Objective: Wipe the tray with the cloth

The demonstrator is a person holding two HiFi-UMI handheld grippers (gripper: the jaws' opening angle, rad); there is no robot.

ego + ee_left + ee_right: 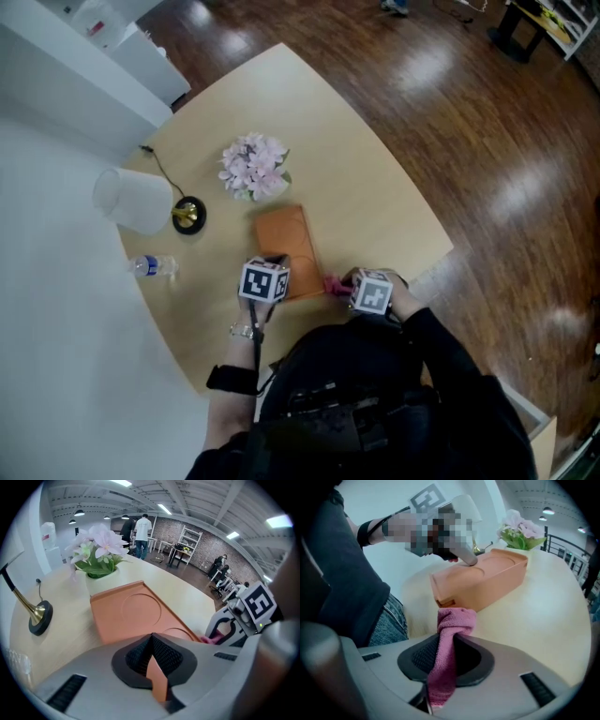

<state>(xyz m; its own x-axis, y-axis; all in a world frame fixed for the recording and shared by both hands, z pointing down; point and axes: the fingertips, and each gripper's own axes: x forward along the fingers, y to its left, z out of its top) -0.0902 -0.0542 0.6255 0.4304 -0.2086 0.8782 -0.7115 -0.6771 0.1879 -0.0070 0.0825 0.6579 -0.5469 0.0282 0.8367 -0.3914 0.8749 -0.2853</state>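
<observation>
On a pale wooden table [375, 178], the left gripper [153, 667] pinches the near rim of the orange plastic tray [136, 613]. The right gripper [443, 667] clamps a pink terry cloth [454, 625] just beside the tray, so wiping looks not yet begun.

Right gripper [446, 660]: jaws are clamped on the pink cloth [454, 623]
Tray [487, 581]: orange, laid on the table [543, 620], just beyond the cloth

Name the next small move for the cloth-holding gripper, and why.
Probably lift the right gripper and carry the pink cloth over the tray rim onto its surface: the cloth is clamped but sits beside the tray, while the left gripper grips the tray's near edge.
</observation>
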